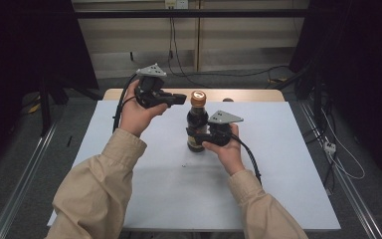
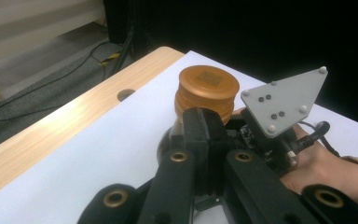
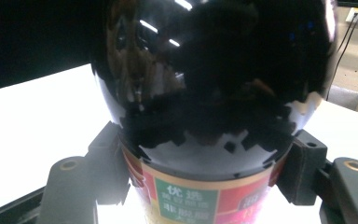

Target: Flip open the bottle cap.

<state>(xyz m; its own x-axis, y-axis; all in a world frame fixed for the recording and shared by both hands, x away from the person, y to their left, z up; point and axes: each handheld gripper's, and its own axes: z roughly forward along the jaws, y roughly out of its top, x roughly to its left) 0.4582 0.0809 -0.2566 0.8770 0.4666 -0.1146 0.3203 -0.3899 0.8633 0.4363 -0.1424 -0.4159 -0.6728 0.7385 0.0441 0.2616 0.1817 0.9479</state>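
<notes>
1. Filling the right gripper view from close up, a dark glossy bottle (image 3: 209,93) is standing between that gripper's two black jaws, which are pinching it from both sides just above its coloured label (image 3: 191,198).
2. From the high view, the right gripper (image 1: 199,133) is gripping the bottle (image 1: 197,127) low on its body, and the bottle is standing upright on the white tabletop (image 1: 278,164), near the middle and toward the far wooden edge.
3. An orange-brown cap (image 1: 198,98) is sitting on the bottle's neck; it looks fully seated, so the opening work appears not yet begun.
4. Up and to the left of the cap, the left gripper (image 1: 179,98) is hovering with its jaws pressed together and nothing between them; their tips are pointing at the cap from just beside it, without touching as far as I can tell.
5. In the left gripper view, the closed jaws are lying just in front of the cap (image 2: 207,93), with the right gripper's grey plate (image 2: 286,100) and the right hand (image 2: 326,170) beyond.
6. As a judgement: steadying the bottle is done; reaching the cap is nearly done. Spreading the left jaws, closing them around the cap and twisting it off all remain.
</notes>
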